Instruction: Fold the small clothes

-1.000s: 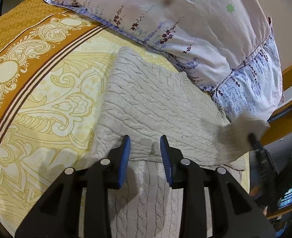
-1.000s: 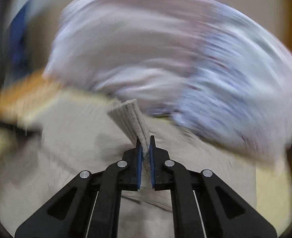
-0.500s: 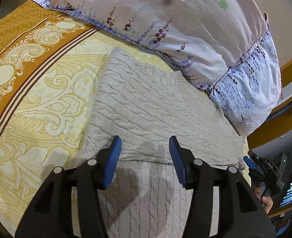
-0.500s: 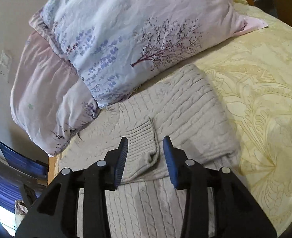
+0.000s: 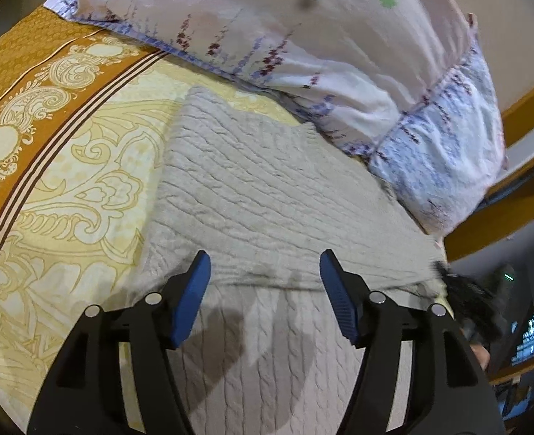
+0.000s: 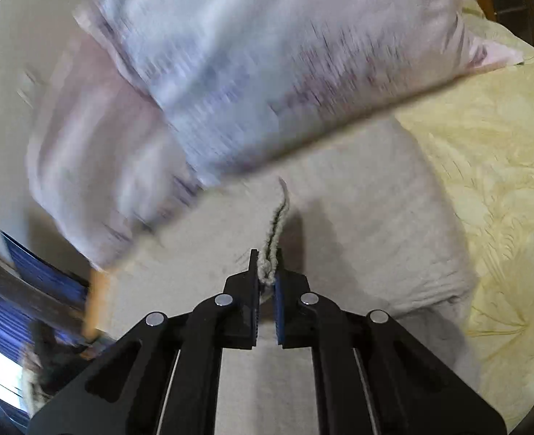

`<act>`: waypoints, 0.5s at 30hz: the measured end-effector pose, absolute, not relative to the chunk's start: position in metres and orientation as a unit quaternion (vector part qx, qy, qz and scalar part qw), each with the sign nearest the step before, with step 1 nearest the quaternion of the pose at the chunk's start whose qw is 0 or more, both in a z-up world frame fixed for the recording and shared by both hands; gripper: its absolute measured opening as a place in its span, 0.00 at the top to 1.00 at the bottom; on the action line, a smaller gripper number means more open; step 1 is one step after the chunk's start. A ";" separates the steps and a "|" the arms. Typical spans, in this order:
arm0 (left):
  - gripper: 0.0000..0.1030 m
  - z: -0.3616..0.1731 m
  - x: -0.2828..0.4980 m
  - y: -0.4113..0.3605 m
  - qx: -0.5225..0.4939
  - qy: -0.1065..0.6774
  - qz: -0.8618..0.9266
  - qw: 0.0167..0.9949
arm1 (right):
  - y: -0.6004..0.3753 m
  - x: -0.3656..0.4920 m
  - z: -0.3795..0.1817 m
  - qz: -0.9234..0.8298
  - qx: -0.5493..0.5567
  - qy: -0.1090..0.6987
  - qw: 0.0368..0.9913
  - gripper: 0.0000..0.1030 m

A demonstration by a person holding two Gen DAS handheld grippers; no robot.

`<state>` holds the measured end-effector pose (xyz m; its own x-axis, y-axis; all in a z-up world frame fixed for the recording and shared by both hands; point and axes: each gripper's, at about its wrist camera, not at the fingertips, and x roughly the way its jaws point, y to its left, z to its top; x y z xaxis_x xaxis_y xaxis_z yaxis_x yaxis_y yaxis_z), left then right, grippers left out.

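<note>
A beige cable-knit sweater [image 5: 267, 188] lies partly folded on the bed, below the pillows. My left gripper [image 5: 265, 275] is open and empty, hovering over the fold edge in the sweater's middle. My right gripper [image 6: 267, 272] is shut on a bunched edge of the sweater [image 6: 276, 232] and holds it up off the rest of the garment [image 6: 376, 224]. The right gripper also shows blurred at the sweater's right edge in the left wrist view [image 5: 459, 290]. The right wrist view is motion-blurred.
Two floral pillows [image 5: 303, 43] [image 6: 267, 65] lie at the head of the bed, touching the sweater's far edge. A yellow and orange patterned bedsheet [image 5: 56, 166] covers the bed. A wooden bed frame [image 5: 521, 108] and a lit screen [image 5: 532, 333] lie to the right.
My right gripper was shut on the sweater a second ago, opened, and has shut again on a bunched edge and is moving fast. My left gripper has opened wider.
</note>
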<state>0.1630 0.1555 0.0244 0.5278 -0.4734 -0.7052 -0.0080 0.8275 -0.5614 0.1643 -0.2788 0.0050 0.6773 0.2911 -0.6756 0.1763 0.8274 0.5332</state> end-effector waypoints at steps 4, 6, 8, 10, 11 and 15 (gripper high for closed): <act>0.39 0.036 0.136 0.164 -0.247 0.450 -0.154 0.844 | -0.288 0.157 -0.011 0.028 0.311 0.431 0.846 0.81; 0.39 0.038 0.118 0.173 -0.243 0.447 -0.156 0.847 | -0.295 0.139 0.000 0.019 0.301 0.413 0.859 0.60; 0.39 0.037 0.103 0.184 -0.235 0.446 -0.154 0.850 | -0.303 0.120 0.010 0.021 0.296 0.395 0.869 0.43; 0.39 0.034 0.089 0.191 -0.227 0.448 -0.153 0.851 | -0.312 0.100 0.014 0.021 0.291 0.387 0.874 0.43; 0.40 0.032 0.081 0.195 -0.225 0.449 -0.154 0.851 | -0.319 0.089 0.014 0.018 0.293 0.387 0.874 0.43; 0.41 0.019 0.059 0.202 -0.234 0.459 -0.167 0.840 | -0.341 0.059 0.004 0.014 0.317 0.396 0.862 0.44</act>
